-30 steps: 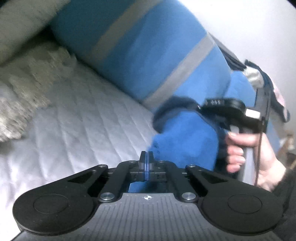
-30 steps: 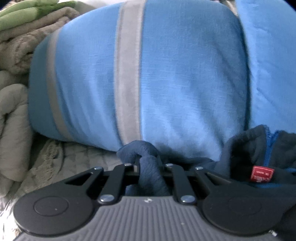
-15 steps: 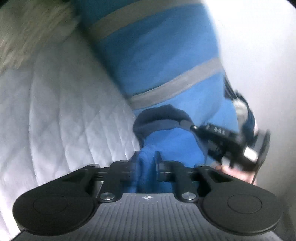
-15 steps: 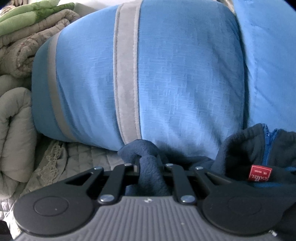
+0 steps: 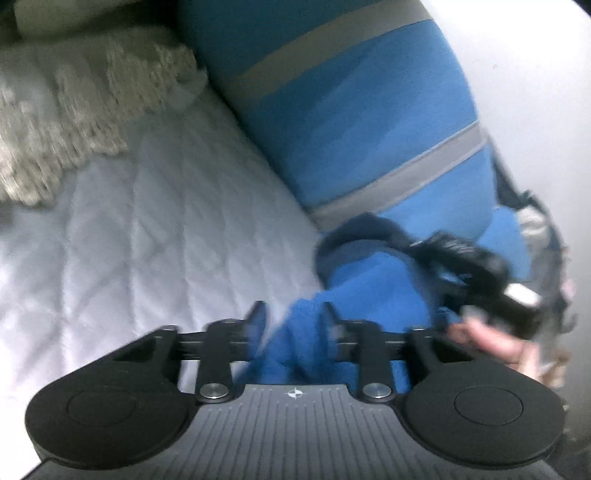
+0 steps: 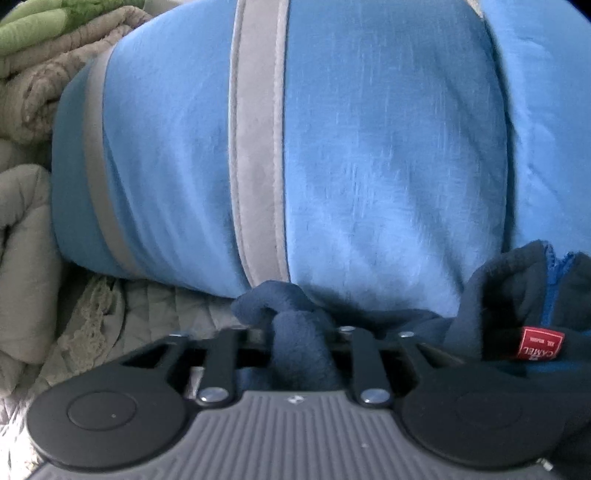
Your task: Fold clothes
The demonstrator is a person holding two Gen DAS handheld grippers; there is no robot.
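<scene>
In the left wrist view, the left tool (image 5: 293,314) was opening, its jaws standing apart with the bright blue edge of the fleece (image 5: 369,291) loose between them and no pad pressing on it. The fleece lay on the white quilted bed (image 5: 147,240) from 6 o'clock out toward 3 o'clock, butted against a big blue pillow (image 5: 351,122) with grey bands at 12 o'clock. At 3 o'clock the right tool (image 5: 476,269), blurred, sat on the fleece with a hand (image 5: 491,339) under it. A lace trim (image 5: 74,122) ran across at 10 o'clock.

In the right wrist view, the right tool (image 6: 295,332) was also opening; a rolled navy lump of the fleece (image 6: 295,343) stood between the jaws, seemingly let go rather than pinched. The collar with its red tag (image 6: 541,343) lay at 4 o'clock, and grey blankets (image 6: 26,240) were heaped at 9 o'clock with a green one (image 6: 40,26) at 11 o'clock.

The step looked like a release after laying a fold. To do it well, both tools should probably open fully and back straight out along the fabric, not lifting, so the plush pile does not drag up with the pads and undo the crease.

The fleece was thick and soft, bright blue outside and navy on its collar and edging, with a blue zip at the collar. It lay bunched at the pillow's foot, not yet flat.
</scene>
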